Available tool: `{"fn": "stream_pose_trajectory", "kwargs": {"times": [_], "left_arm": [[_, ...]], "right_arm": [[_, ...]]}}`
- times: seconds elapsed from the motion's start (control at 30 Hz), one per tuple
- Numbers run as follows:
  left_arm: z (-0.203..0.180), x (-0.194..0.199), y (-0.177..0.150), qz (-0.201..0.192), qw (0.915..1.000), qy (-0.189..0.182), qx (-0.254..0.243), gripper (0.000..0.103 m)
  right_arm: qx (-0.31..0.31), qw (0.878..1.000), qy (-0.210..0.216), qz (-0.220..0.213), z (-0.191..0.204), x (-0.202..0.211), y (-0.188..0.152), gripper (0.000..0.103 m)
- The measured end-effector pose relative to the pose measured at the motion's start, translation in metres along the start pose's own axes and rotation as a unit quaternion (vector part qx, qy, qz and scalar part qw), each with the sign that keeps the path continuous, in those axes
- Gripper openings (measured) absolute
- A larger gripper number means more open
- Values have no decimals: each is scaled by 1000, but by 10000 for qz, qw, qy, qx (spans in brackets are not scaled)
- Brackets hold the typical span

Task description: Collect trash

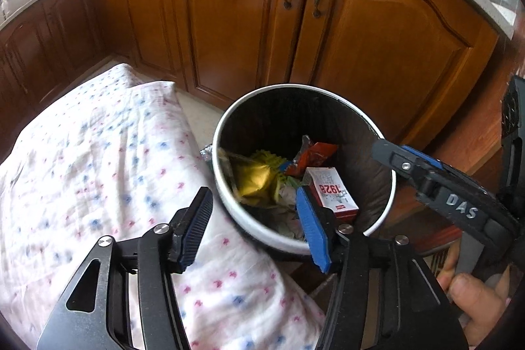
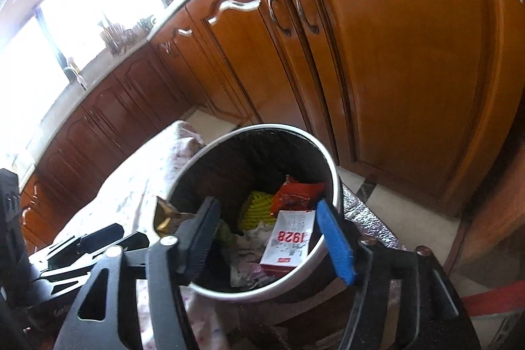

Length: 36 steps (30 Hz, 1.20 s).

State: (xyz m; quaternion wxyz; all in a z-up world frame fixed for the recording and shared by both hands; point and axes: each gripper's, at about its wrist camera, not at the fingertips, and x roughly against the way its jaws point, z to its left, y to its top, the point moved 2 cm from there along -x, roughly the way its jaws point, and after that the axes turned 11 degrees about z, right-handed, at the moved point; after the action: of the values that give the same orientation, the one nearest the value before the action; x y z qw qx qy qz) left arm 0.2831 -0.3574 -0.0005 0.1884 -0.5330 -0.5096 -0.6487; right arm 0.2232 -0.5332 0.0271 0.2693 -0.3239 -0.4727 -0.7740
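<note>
Beside wooden cabinets [image 1: 229, 22], bin [image 1: 223, 186] holds wrappers — carton [image 1: 331, 192].

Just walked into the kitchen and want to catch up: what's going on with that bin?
A person holds a gripper in each hand above a round bin on the floor by the wooden cabinets. The left gripper and right gripper are both open with nothing between the jaws. The bin already holds a white-and-red box marked 1928, an orange wrapper, a gold wrapper and crumpled paper. A patterned cloth lies beside the bin.
</note>
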Motion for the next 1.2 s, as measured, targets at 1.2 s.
{"fn": "stream_pose_trajectory", "kwargs": {"times": [1.2], "left_arm": [[94, 133, -163, -2162, 9723, 395, 797, 101]], "right_arm": [[1108, 9674, -41, -2277, 119, 99, -143, 103]]}}
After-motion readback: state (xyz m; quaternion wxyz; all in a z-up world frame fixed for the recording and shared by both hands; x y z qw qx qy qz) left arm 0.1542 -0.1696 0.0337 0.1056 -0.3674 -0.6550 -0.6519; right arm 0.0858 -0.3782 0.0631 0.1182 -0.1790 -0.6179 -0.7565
